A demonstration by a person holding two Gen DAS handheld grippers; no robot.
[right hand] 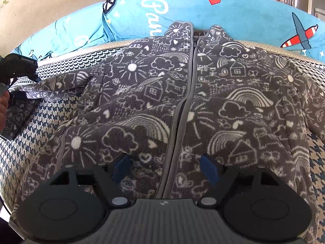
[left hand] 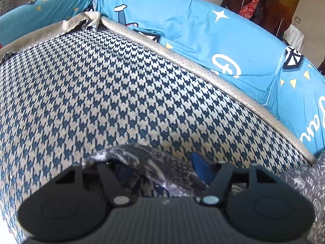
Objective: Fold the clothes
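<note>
A grey fleece jacket (right hand: 203,105) with white doodles lies front up, zipped, on a blue-and-beige houndstooth seat (right hand: 50,118). My right gripper (right hand: 165,166) hovers open over its lower front, the zip line running between the blue pads (right hand: 209,170). The left sleeve (right hand: 50,91) stretches out to the left toward my left gripper (right hand: 18,67), held by a hand (right hand: 4,105). In the left wrist view the sleeve end (left hand: 154,162) lies across the wide-apart fingers of my left gripper (left hand: 160,168), hiding the left pad; the right pad (left hand: 201,168) shows. More of the jacket (left hand: 304,183) shows at the right edge.
A beige perforated trim (left hand: 203,69) borders the houndstooth seat (left hand: 101,81). Behind it stand bright blue cartoon-print cushions (left hand: 193,20) (right hand: 243,10). Dark wooden chairs with a red cloth (left hand: 254,0) stand beyond, and a white basket (left hand: 7,0) sits far left.
</note>
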